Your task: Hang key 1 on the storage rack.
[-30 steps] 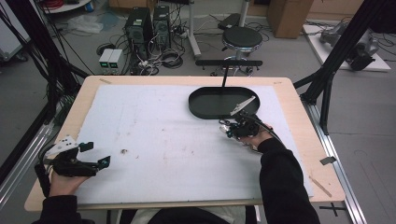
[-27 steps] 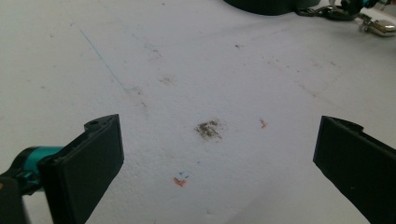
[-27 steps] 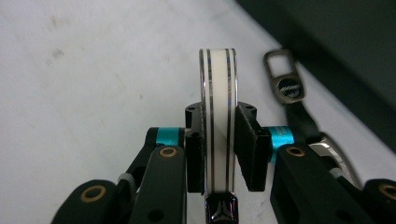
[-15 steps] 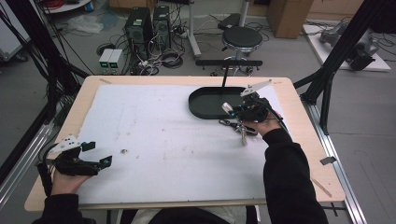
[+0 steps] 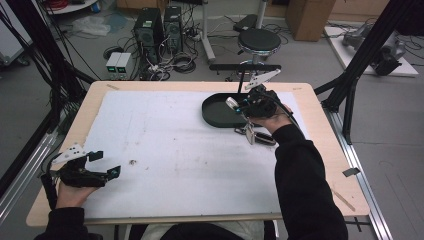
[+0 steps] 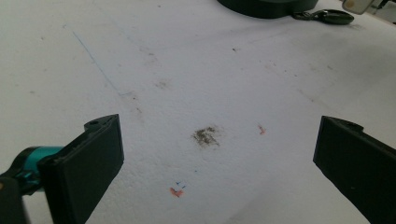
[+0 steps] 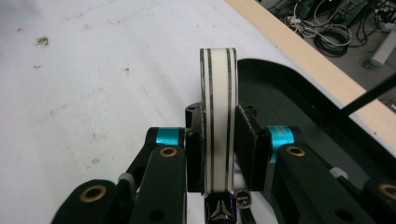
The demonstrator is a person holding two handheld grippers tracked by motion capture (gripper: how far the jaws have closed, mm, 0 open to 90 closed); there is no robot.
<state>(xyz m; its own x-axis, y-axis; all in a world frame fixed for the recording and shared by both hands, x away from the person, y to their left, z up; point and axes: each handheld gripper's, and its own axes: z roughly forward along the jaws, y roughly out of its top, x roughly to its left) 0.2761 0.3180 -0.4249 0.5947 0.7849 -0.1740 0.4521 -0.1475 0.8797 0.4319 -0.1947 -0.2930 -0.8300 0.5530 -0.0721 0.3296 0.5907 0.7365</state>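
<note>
Right tongs (image 7: 218, 140) pinch a white key tag (image 7: 218, 116) over the black tray (image 5: 220, 112), so lower it gently inside, while left tongs (image 5: 102, 162) rest spread.

Glossy cream plastic fob (image 7: 218, 116); matt black tray (image 7: 299, 100); stained white mat (image 6: 187, 84).

Lab or workshop; computer towers (image 5: 160, 27), tangled cables (image 5: 172, 62) on floor; black frame struts (image 5: 367, 55); stool (image 5: 258, 41)

One black oval plastic tray (image 5: 216, 111) sits on the worktop (image 5: 150, 145). One white flat fob with dark stripes (image 7: 218, 119), one dark key fob on a ring (image 5: 260, 137). Two tongs: left (image 5: 105, 163), right (image 5: 234, 104).
</note>
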